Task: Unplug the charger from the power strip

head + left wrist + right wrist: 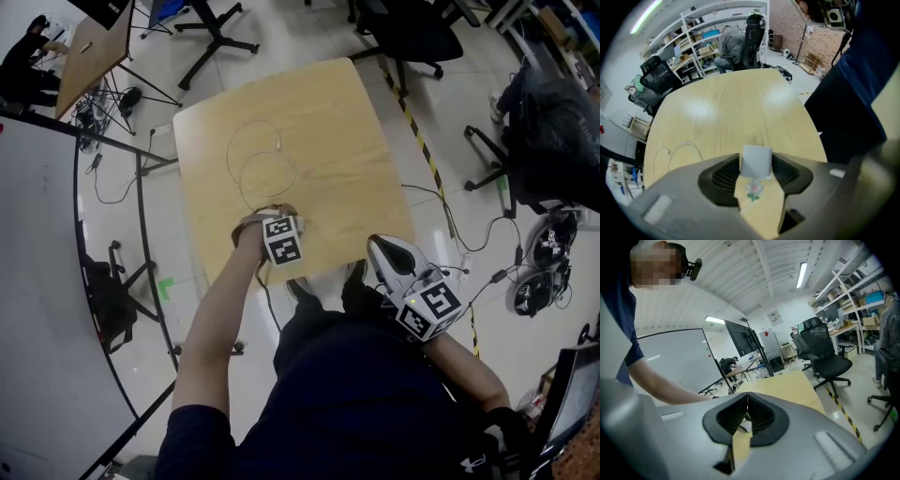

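Your desk [319,112] is a pale wood top, smooth and faintly glossy, with rounded corners. A thin white cable [687,142] lies on it in loose loops around the middle, a little toward the left edge.

The charger [756,161] is a small matte white block, squarish with soft edges. It stands at the near edge of the desk, left of that edge's middle. Just below it in the left gripper view sits a small clear piece with green and red specks, too blurred to tell what it is.

Your left gripper [281,236] points steeply down over that near edge. Its grey shell is smooth and rounded, and its black pads [724,176] are ribbed. The jaws stand wide, with the charger between their tips and a pad meeting each of its sides, so they are clamped on it.

Your right gripper [378,248] hangs off the desk beside the near right corner, above your lap, touching nothing. Its ribbed jaws are pressed together with nothing between them.
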